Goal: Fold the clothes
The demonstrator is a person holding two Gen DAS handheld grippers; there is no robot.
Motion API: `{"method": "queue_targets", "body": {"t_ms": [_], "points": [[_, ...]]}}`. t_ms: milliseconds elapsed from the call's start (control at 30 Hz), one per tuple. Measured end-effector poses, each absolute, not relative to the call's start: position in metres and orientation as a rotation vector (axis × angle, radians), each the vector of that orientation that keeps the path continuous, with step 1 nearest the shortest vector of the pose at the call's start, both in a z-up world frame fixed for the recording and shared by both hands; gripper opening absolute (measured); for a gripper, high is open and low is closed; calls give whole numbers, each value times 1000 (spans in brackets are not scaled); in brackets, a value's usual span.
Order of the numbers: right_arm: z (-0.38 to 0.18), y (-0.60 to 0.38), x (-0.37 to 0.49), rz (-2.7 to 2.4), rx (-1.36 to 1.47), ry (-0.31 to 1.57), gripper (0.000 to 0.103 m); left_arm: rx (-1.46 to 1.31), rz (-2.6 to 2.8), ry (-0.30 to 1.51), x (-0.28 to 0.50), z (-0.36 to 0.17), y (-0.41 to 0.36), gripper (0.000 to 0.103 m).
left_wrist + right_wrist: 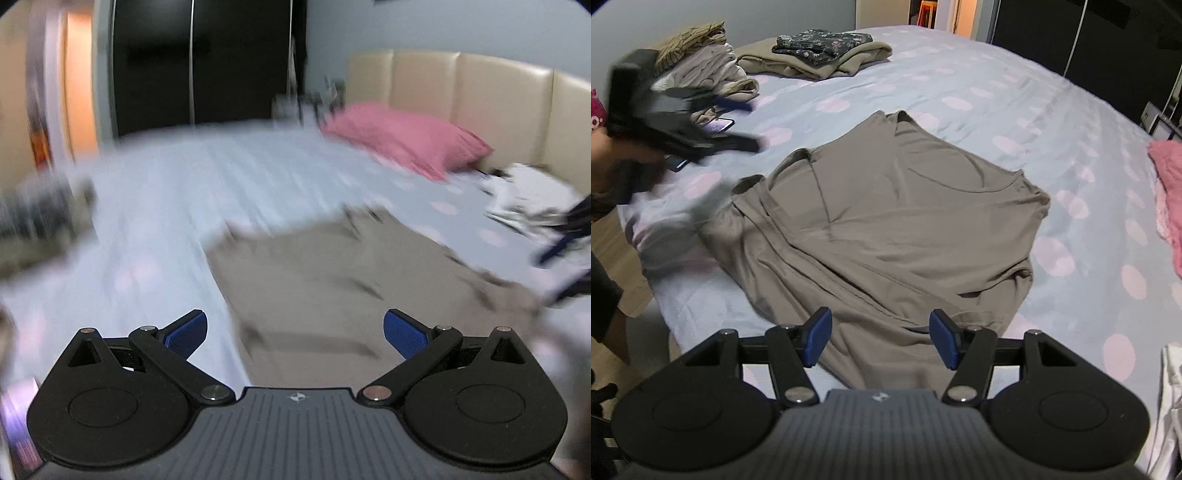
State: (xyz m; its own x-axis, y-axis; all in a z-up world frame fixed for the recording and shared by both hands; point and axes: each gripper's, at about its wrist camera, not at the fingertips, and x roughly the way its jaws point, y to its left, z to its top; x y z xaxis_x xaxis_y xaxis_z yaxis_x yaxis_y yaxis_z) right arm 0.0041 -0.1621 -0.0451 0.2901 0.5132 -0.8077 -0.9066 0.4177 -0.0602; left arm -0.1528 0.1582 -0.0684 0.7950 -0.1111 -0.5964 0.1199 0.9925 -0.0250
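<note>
A taupe garment (pixel 886 229) lies partly folded on the light blue bedsheet (pixel 997 103), its sides turned in over the middle. My right gripper (pixel 881 338) is open and empty, just above the garment's near edge. My left gripper (pixel 295 332) is open and empty, above the same garment (pixel 332 280) in a blurred view. The left gripper also shows in the right wrist view (pixel 738 125), blurred, at the garment's far left.
A stack of folded clothes (pixel 820 51) and a heap of unfolded ones (pixel 701 66) lie at the bed's far side. A phone (pixel 718 125) lies near them. A pink pillow (pixel 406 140) rests by the beige headboard (pixel 480 96). White cloth (pixel 1171 406) is at right.
</note>
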Motion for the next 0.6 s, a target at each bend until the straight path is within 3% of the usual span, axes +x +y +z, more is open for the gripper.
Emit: {"method": "queue_targets", "body": {"t_ms": [100, 200, 400, 467, 500, 533, 600], "points": [[-55, -163, 6, 1006, -622, 762, 62, 12, -184, 701, -174, -69, 153, 103], [-68, -166, 11, 992, -671, 734, 61, 87, -192, 683, -181, -82, 143, 97], [-90, -184, 38, 910, -684, 762, 59, -85, -213, 769, -174, -96, 155, 93], [-92, -190, 52, 864, -638, 767, 57, -105, -223, 797, -173, -101, 158, 86], [-93, -192, 58, 842, -620, 766, 55, -116, -228, 812, -173, -104, 158, 78], [-94, -192, 64, 828, -606, 768, 49, -129, -233, 826, -174, -107, 158, 75], [-97, -189, 72, 812, -586, 782, 49, -147, -241, 837, -177, -111, 157, 75]]}}
